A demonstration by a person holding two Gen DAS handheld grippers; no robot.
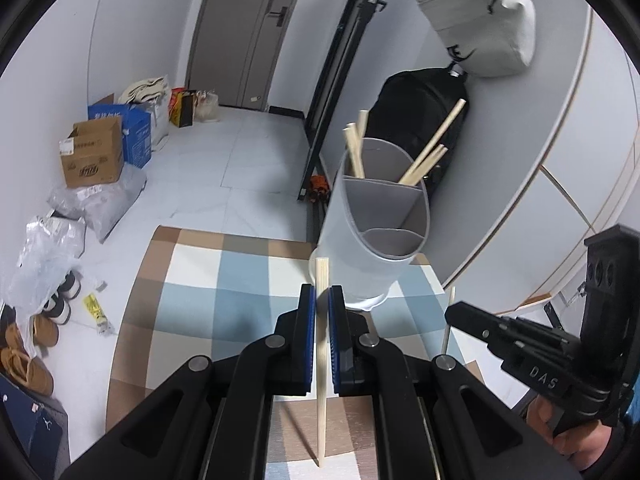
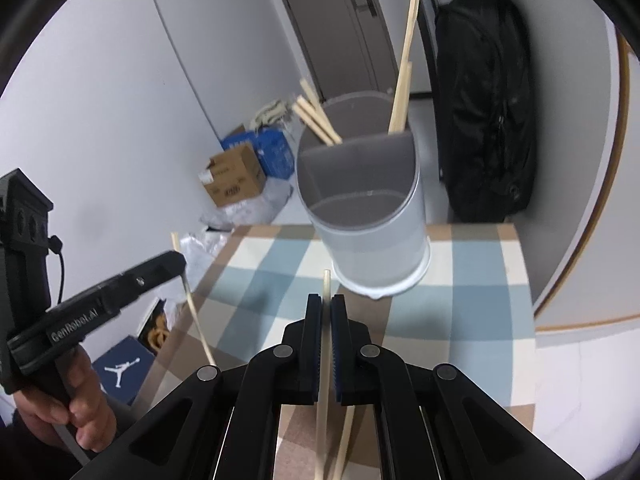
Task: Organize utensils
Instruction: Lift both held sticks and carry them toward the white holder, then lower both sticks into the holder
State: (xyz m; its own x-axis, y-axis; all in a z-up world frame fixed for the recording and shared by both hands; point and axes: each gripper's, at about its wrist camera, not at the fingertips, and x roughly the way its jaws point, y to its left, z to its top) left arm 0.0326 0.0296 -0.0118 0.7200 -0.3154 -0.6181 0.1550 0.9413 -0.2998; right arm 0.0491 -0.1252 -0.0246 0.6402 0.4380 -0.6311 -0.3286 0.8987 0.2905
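Checked blue-and-brown cloth point(image 1: 208, 280) is covering the bench, where a grey divided plastic holder point(image 1: 376, 216) is already keeping several wooden chopsticks. Left gripper point(image 1: 322, 300) and right gripper point(image 2: 327, 308) are each clamping one more chopstick point(image 1: 322, 360) just before the holder, with another lying loose below.

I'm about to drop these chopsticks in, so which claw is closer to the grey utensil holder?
Too close to call: the left claw and right claw each grip a chopstick just short of the utensil holder.
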